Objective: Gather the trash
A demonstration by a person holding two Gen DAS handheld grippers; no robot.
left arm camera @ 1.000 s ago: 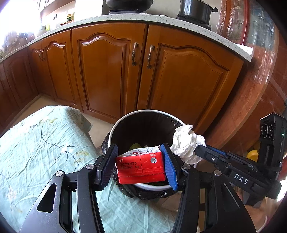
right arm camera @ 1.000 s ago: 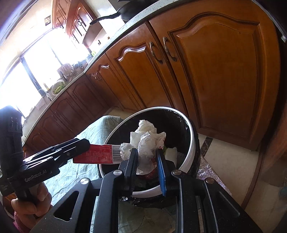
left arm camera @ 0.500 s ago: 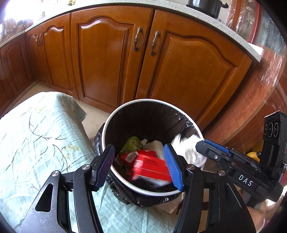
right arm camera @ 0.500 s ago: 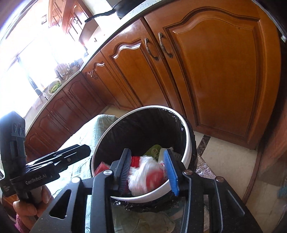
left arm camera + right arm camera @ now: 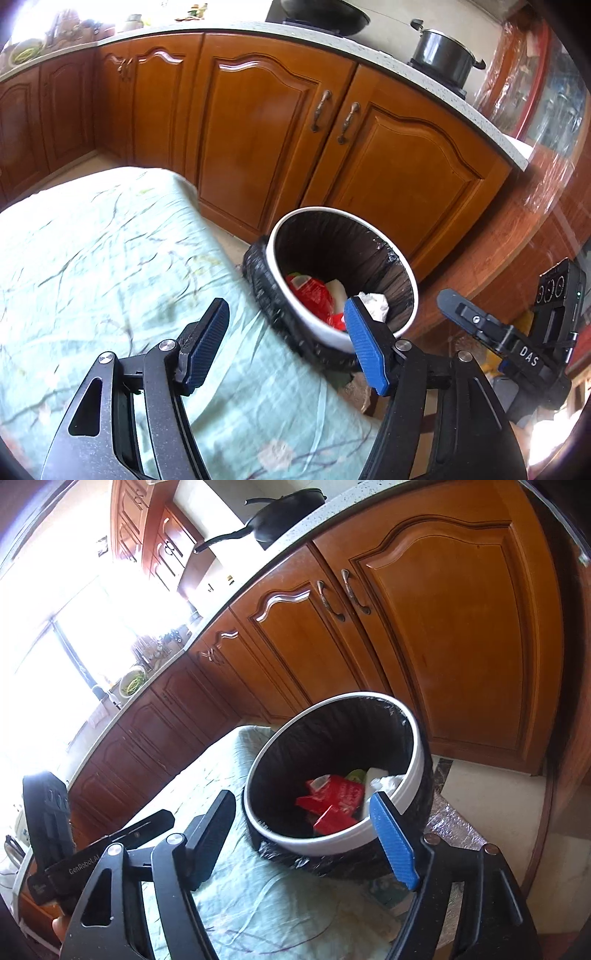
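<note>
Setting: kitchen floor in front of brown wooden cabinets (image 5: 255, 122), beside a table under a pale green floral cloth (image 5: 110, 266).
Bin: white-rimmed trash bin (image 5: 415, 738) with a black liner, standing at the cloth's edge.
Trash: red carton (image 5: 334, 797) and crumpled white paper (image 5: 375, 302) lie inside the bin, with a bit of green wrapper (image 5: 354, 774); nothing is held.
Left gripper (image 5: 286, 347): jaws have just been opening, now spread and empty, over the cloth beside the bin.
Right gripper (image 5: 310, 830): jaws have just been opening wide, empty, in front of the bin's near rim.
Counter: 1 black pot (image 5: 441, 55) and 1 black pan (image 5: 284, 513).
</note>
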